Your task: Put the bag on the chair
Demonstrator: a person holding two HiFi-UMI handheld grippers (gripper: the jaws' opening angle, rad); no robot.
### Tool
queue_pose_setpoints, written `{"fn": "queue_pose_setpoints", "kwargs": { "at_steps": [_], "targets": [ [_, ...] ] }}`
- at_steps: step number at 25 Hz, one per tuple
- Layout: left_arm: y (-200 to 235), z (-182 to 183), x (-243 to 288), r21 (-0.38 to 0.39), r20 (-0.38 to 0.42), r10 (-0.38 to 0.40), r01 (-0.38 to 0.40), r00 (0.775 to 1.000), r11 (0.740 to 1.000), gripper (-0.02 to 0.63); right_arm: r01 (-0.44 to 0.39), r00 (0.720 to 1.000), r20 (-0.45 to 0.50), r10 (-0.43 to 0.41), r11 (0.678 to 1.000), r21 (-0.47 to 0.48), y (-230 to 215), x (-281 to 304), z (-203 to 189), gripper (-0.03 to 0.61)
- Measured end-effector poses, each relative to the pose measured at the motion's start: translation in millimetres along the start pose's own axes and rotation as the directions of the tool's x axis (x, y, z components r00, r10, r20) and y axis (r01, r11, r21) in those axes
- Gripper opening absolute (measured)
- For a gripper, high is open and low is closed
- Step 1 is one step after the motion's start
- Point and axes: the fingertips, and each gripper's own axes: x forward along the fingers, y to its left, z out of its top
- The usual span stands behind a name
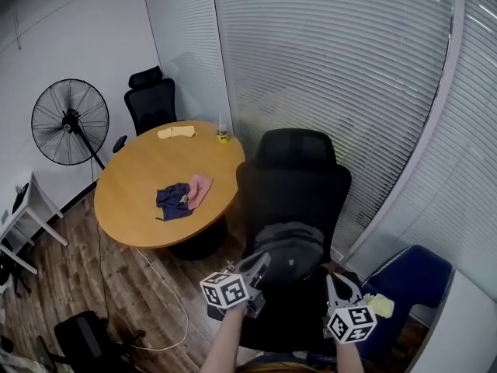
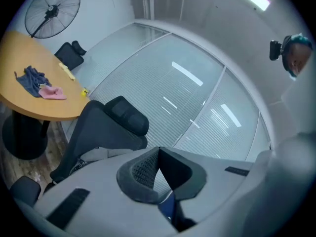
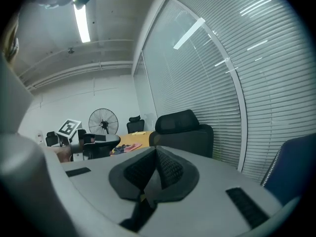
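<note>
Left gripper (image 2: 158, 151) and right gripper (image 3: 156, 151) sit closed, empty; soft bag (image 1: 291, 249) slumps on chair (image 1: 295, 169), probably light, pinch a top fold.

A round wooden table (image 1: 147, 185) stands on a wood floor (image 1: 70, 286). On it a dark blue cloth (image 1: 172, 199) touches a pink cloth (image 1: 200, 189). A yellow cloth (image 1: 176, 132) and a small cup (image 1: 223, 134) sit near the far edge. Behind the table are a black swivel seat (image 1: 151, 99) and a standing fan (image 1: 70, 121). Blinds (image 1: 334, 68) cover the glass wall. A white cable (image 1: 175, 301) trails over the floor. At the right, something yellow (image 1: 380, 305) lies on a blue seat (image 1: 408, 282).
</note>
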Motion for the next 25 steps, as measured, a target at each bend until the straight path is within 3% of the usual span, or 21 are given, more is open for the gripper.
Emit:
{"fn": "queue_pose_setpoints", "kwargs": {
  "at_steps": [5,14,25],
  "targets": [
    [-25.2,4.1,-19.0,0.037,0.035,-0.019,0.017,0.999,0.999,0.023,0.026,0.999,0.034,-0.025,1.0,-0.014,7.1,-20.1,10.7,0.014],
    [-41.6,9.4,-39.2,0.158,0.041,0.073,-0.079,0.996,0.984,0.023,0.03,0.998,0.059,-0.028,0.999,-0.028,19.2,-37.3,15.0,0.014],
    [-70.3,14.9,-55.6,0.251,0.068,0.101,-0.115,0.993,0.961,0.023,0.01,0.995,0.098,-0.007,0.999,-0.034,35.3,-47.9,24.7,0.014]
  ]
}}
